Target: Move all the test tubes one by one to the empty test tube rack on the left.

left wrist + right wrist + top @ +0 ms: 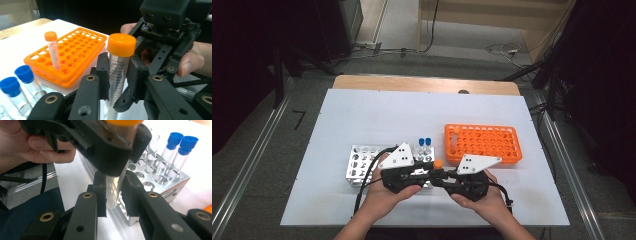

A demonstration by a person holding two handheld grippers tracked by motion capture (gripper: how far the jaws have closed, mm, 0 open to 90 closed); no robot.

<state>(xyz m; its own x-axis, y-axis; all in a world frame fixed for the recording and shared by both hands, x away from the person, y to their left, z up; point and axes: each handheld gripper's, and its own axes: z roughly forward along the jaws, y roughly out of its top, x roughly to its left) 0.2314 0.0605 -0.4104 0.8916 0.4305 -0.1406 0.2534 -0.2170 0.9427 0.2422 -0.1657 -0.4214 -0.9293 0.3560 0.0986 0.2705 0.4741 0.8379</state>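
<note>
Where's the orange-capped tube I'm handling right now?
The orange-capped tube is upright between both tools, above the table in front of the silver rack: the left tool grips it below the cap, the right tool its lower tip.

Two racks are set on the worktop [362, 115]: the metal rack [362, 165] at the near centre-left, and the plastic rack [492, 145] to its right and slightly farther. Two capped tubes [425, 145] are stood in the metal rack's far right corner. One tube [53, 50] is stood in the plastic rack's far left corner. Over the metal rack's right end, a tube [119, 67] is held upright between the left gripper [412, 172] and the right gripper [452, 177].
</note>
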